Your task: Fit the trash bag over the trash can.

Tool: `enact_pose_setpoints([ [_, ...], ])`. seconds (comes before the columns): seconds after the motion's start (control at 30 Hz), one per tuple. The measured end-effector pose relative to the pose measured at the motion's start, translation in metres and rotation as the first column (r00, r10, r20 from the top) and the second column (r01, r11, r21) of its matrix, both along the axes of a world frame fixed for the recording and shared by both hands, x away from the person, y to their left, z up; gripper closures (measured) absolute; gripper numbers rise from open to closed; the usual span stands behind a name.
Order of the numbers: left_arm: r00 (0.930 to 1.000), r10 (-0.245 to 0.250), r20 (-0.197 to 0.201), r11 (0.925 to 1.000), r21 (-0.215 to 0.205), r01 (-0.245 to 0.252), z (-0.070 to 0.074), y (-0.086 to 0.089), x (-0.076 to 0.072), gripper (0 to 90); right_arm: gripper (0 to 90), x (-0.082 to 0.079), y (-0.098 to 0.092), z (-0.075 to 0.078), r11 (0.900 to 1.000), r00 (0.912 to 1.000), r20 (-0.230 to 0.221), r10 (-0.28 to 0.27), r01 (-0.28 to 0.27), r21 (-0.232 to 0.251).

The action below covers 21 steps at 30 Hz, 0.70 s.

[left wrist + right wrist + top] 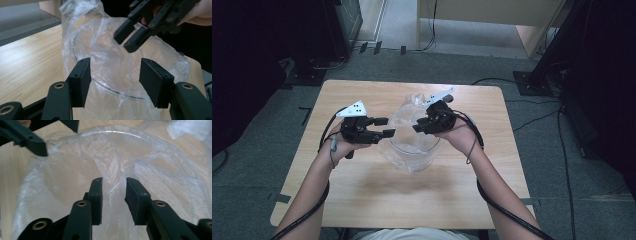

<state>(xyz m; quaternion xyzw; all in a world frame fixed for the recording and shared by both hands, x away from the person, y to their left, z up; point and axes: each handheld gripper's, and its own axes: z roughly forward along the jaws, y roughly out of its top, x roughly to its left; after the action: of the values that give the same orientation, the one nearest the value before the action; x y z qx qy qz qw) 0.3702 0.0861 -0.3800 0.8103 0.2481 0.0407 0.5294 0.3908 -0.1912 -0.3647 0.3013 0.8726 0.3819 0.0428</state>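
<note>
One glass bowl (412, 150) in one clear bag (408, 116) sits mid counter (362, 195). The left tongs (388, 127) are spread at its left rim. The right tongs (418, 125) reach over the bowl, a little apart, with bag plastic between them but not pinched.

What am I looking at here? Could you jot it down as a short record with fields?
Setting: wooden table, a person seated at it
Main item: clear round bowl lined with a thin plastic bag
Left gripper: open, fingers apart at the bowl's rim
Right gripper: over the bowl, fingers narrowly apart, crumpled bag between them
</note>
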Motion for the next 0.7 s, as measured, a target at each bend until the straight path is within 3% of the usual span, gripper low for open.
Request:
enact_pose_setpoints([
  [0.2, 1.0, -0.006, 0.003, 1.0, 0.001, 0.006, -0.001, -0.002, 0.0, 41.8, 49.3, 0.009, 0.007, -0.011, 0.999, 0.9996, -0.023, -0.014, 0.013, -0.046],
  [0.33, 1.0, -0.009, 0.003, 1.0, 0.0, 0.009, -0.001, -0.002, 0.0, 41.7, 34.8, 0.012, 0.01, -0.012, 0.995, 0.9995, 0.002, -0.032, 0.032, -0.092],
  [0.6, 1.0, 0.002, 0.003, 1.0, 0.002, -0.002, -0.001, -0.001, 0.001, 41.4, 41.1, 0.006, 0.018, 0.004, 0.999, 0.9999, 0.006, -0.011, 0.012, -0.048],
  [0.7, 1.0, 0.003, 0.002, 1.0, 0.0, -0.003, -0.002, 0.0, 0.001, 41.4, 49.5, 0.005, 0.027, 0.01, 1.0, 0.9998, 0.017, -0.004, 0.004, -0.017],
])
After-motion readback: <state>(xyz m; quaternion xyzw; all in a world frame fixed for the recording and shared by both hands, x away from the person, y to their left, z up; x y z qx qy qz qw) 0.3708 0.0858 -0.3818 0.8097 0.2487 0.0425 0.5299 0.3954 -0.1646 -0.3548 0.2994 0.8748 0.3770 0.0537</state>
